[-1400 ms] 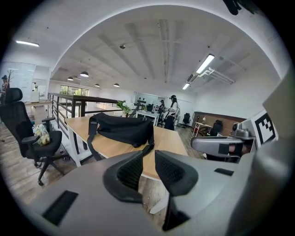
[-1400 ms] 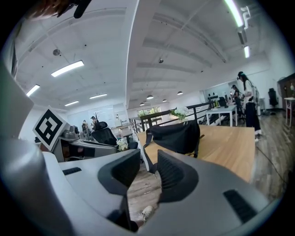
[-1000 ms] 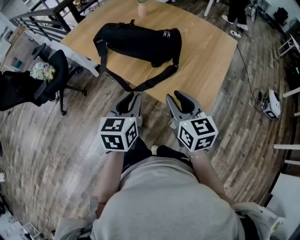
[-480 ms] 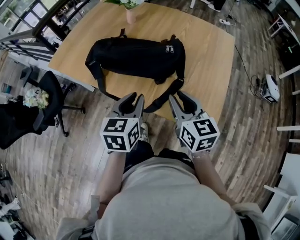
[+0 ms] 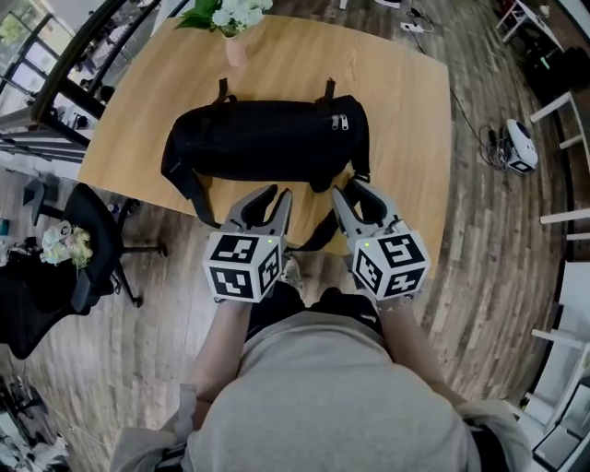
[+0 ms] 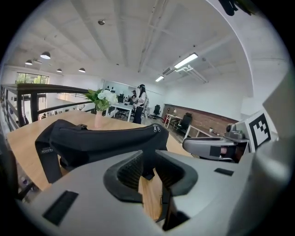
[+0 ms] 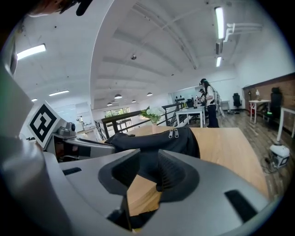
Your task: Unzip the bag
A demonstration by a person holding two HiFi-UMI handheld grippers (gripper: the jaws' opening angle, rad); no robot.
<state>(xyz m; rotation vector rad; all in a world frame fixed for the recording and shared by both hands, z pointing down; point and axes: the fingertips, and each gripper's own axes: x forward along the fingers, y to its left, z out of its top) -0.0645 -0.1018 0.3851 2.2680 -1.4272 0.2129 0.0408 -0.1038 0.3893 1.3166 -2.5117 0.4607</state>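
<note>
Wood-plank flooring surrounds a pale wooden tabletop in an open office. A black bag lies lengthwise across the tabletop, zipped shut. Its two metal zipper pulls sit together on top, near the bag's right end. On the far side of the bag, a pink vase holds white flowers. A black strap runs from the bag's right end over the near edge of the tabletop and loops below it. Left of the bag, off the tabletop, stands a black office chair.

Both claws are held side by side on the near side of the bag, pointing at it and not touching it. The left claw has its jaws apart and holds nothing; the bag and a strip of tabletop show through the gap. The right claw is likewise spread and empty, aimed toward the bag's right end below the zipper pulls. Far beyond the bag, a person stands among desks.
</note>
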